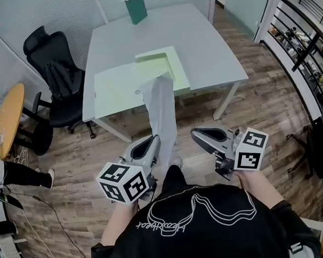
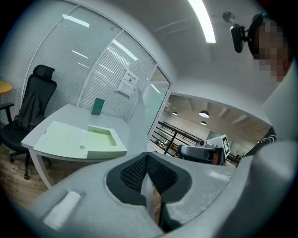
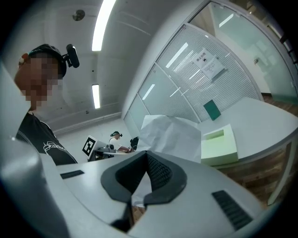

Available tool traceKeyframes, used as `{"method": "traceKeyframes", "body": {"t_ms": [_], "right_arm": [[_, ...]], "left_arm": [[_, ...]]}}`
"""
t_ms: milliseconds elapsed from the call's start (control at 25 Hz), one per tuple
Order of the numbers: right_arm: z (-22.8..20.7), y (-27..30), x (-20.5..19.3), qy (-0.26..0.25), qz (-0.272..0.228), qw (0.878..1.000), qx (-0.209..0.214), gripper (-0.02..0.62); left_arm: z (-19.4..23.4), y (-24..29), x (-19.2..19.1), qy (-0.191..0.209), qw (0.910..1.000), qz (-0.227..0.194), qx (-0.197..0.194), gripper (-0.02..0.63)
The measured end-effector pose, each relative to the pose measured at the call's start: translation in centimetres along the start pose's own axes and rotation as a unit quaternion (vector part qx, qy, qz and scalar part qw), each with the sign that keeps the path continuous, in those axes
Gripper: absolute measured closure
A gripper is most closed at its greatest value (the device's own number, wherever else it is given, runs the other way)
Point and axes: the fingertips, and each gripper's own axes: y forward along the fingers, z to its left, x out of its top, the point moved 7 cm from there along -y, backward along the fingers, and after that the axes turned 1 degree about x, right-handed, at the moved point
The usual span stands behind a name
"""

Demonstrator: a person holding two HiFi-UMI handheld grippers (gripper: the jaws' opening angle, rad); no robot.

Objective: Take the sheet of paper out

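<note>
The sheet of paper (image 1: 163,109) is thin, matt white and softly creased. The worktop (image 1: 199,35) looks like smooth pale grey laminate with a dull sheen. The pale green case (image 1: 114,90) is matt, like foam or card. The floor (image 1: 259,108) is wood-grain plank. The left tool (image 1: 153,138) and right tool (image 1: 195,133) have matt grey plastic shells, and their pads (image 2: 132,174) are black, ribbed and rubbery.

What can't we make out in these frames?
- Head view: whether the far end of the paper is out of the green box; the two overlap there.
- Head view: where the jaws of the left gripper pinch the paper; the paper covers that spot.
- Left gripper view: the print on the wall notice; too small.
</note>
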Motion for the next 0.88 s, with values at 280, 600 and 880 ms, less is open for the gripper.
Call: {"method": "traceKeyframes", "body": {"t_ms": [280, 600, 880], "right_arm": [[0.9, -1.1, -0.4, -0.006, 0.004, 1.000, -0.021, 0.586], [1.9, -2.3, -0.9, -0.017, 0.007, 0.999, -0.031, 0.586], [2.7, -2.7, -0.7, -0.021, 0.003, 0.999, -0.030, 0.586]], "left_arm": [[-1.4, 0.0, -0.7, 0.002, 0.9998, 0.009, -0.019, 0.592], [-2.5, -0.3, -1.3, 0.002, 0.9995, 0.006, -0.032, 0.592], [-3.1, -0.7, -1.0, 0.009, 0.9993, 0.004, -0.037, 0.592]]}}
